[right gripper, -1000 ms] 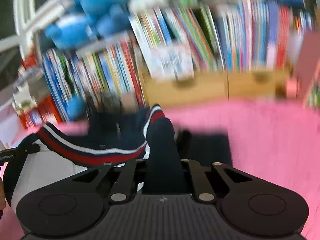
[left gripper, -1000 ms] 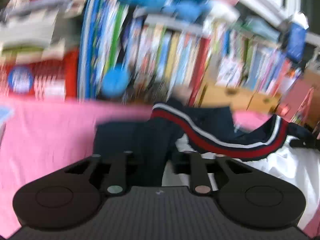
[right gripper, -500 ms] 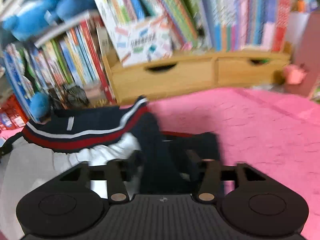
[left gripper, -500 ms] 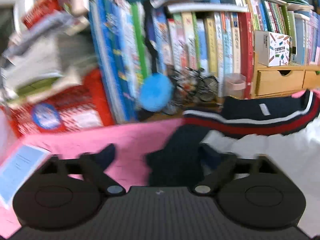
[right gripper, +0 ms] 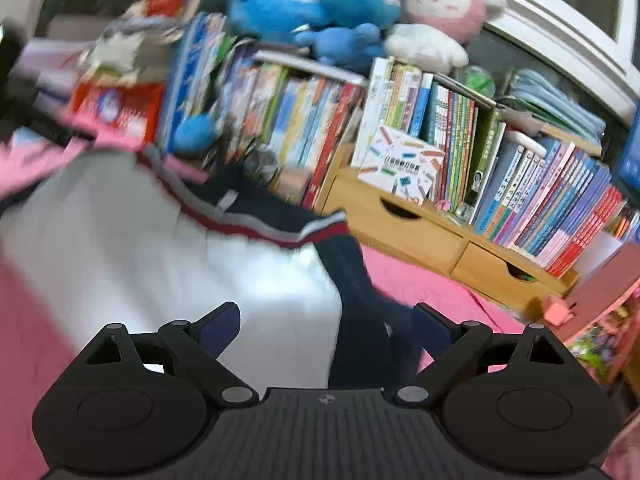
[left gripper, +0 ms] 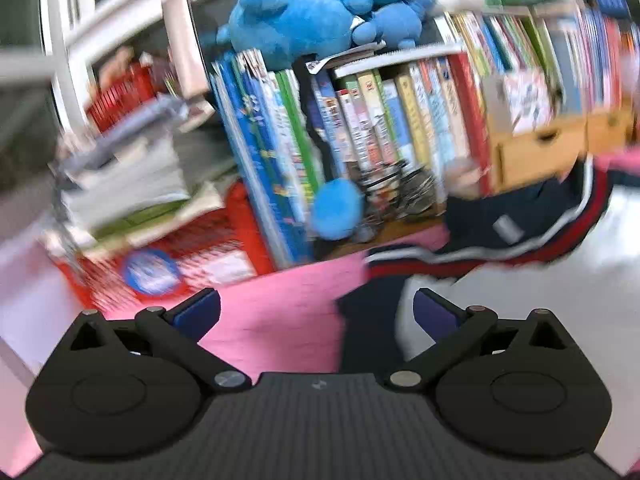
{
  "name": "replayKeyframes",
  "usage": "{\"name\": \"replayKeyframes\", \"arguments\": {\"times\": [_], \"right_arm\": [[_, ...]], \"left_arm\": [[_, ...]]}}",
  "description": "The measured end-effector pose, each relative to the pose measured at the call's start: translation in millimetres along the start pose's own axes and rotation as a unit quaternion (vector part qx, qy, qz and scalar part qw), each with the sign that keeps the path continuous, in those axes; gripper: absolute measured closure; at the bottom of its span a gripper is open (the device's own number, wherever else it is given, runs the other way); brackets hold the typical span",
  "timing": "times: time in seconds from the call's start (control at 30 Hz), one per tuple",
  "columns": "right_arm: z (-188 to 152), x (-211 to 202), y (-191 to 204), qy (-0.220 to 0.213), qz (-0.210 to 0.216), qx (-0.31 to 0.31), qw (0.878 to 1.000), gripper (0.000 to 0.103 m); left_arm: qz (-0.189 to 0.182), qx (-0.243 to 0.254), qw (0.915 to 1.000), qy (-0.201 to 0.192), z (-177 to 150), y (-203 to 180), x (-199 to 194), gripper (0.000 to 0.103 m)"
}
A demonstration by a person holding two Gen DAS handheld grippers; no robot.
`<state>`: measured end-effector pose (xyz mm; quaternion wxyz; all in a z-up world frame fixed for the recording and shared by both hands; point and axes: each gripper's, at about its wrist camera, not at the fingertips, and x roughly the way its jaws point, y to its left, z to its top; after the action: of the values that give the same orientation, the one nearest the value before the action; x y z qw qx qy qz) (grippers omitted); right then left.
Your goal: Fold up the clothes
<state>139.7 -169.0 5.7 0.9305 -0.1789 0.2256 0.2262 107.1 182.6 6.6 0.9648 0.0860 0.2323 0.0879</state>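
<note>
Two claws in my feeds, both spread wide, nothing gripped. Left claw [left gripper: 316, 312]: jaws far apart, pink tabletop [left gripper: 272, 312] showing between them; navy sleeve [left gripper: 368, 332] hangs in the gap nearer the rt finger, touching neither pad as far as I can tell (heavy blur). Right claw [right gripper: 324, 320]: jaws equally wide, the other navy sleeve [right gripper: 360, 312] runs down between the fingers, closer to the rt one; contact w/ pad unclear.

Garment [right gripper: 160, 248] lies flat on the pink tabletop: white body, navy collar w/ red and white stripe [right gripper: 280, 232], small grey tag inside neck. In left view the same garment [left gripper: 540, 300] fills lower rt, collar [left gripper: 520, 224] toward the shelf.

Behind it: wooden drawer unit [right gripper: 420, 232] w/ two drawers, rows of upright books [right gripper: 460, 132] above and around it. Blue plush toys [right gripper: 320, 4] sit on top of the books, pink-and-white bunny plush [right gripper: 440, 12] beside them. Blue ball [left gripper: 336, 208] just in front of the book row, near the collar. Red box [left gripper: 180, 264] at far left of the shelf area in left view. Both frames smeared; fine detail not readable.
</note>
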Motion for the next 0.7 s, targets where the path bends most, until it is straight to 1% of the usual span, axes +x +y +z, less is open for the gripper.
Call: {"name": "replayKeyframes", "arguments": {"times": [0.07,0.1,0.13,0.17,0.2,0.23,0.27,0.33,0.37,0.4,0.43,0.47,0.5,0.53,0.57,0.6,0.63,0.67,0.7], "right_arm": [[14.9,28.6,-10.9,0.006,0.005,0.078,0.997,0.005],[20.7,53.6,-20.5,0.022,0.012,0.122,0.992,0.003],[24.0,81.5,-29.8,0.052,0.012,0.151,0.987,0.012],[23.5,103.5,-35.6,0.082,0.0,0.171,0.982,0.035],[21.5,117.5,-37.2,0.107,-0.008,0.198,0.974,0.097],[19.8,129.3,-38.5,0.126,-0.016,0.223,0.966,0.096],[20.5,124.5,-37.2,0.108,-0.022,0.229,0.967,0.096],[28.9,105.6,-32.5,0.052,-0.053,0.199,0.977,0.096],[33.0,97.0,-31.2,0.026,-0.067,0.187,0.98,0.096],[36.1,94.9,-36.9,0.016,-0.075,0.191,0.979,0.096],[38.7,93.5,-43.1,0.007,-0.082,0.196,0.977,0.096],[38.3,98.7,-52.8,0.012,-0.085,0.209,0.974,0.096],[34.6,109.9,-61.1,0.03,-0.082,0.222,0.971,0.094],[30.6,121.4,-68.9,0.048,-0.08,0.234,0.968,0.092],[23.8,135.0,-72.2,0.068,-0.072,0.237,0.966,0.09],[14.4,146.6,-73.4,0.088,-0.066,0.236,0.965,0.082],[5.5,152.1,-72.9,0.094,-0.058,0.234,0.966,0.071],[-3.4,157.7,-72.4,0.101,-0.05,0.232,0.966,0.069],[-11.1,162.4,-72.0,0.107,-0.043,0.23,0.966,0.061]], "left_arm": [[-0.013,-0.032,0.9988,0.035,0.1,1.6,20.5,0.0],[-0.018,-0.048,0.9972,0.054,0.1,2.3,31.5,0.0],[-0.023,-0.064,0.9951,0.072,0.0,3.0,42.4,0.0],[-0.023,-0.083,0.9921,0.091,-3.2,3.9,55.0,0.012],[-0.036,-0.104,0.989,0.099,-6.4,5.8,62.2,0.028],[-0.05,-0.125,0.9853,0.105,-9.6,7.9,68.6,0.06],[-0.055,-0.125,0.9862,0.094,-5.1,5.4,69.4,0.067],[-0.06,-0.118,0.9889,0.067,6.5,-0.8,69.3,0.067],[-0.062,-0.105,0.9915,0.046,14.5,-5.7,68.3,0.067],[-0.059,-0.102,0.9922,0.042,19.9,-9.5,73.2,0.066],[-0.056,-0.101,0.9925,0.041,24.7,-13.1,79.0,0.061],[-0.053,-0.1,0.9928,0.041,29.6,-16.8,84.9,0.055],[-0.052,-0.106,0.9914,0.056,28.9,-17.5,93.4,0.054],[-0.051,-0.113,0.9895,0.074,27.4,-17.8,102.4,0.05],[-0.05,-0.121,0.9872,0.091,25.8,-18.2,111.5,0.041],[-0.048,-0.131,0.9845,0.107,22.8,-15.7,116.3,0.035],[-0.049,-0.141,0.9823,0.112,19.7,-9.0,116.0,0.027],[-0.055,-0.153,0.9809,0.107,16.6,-0.1,112.4,0.019],[-0.061,-0.161,0.98,0.1,15.6,10.1,107.4,0.015]]}}
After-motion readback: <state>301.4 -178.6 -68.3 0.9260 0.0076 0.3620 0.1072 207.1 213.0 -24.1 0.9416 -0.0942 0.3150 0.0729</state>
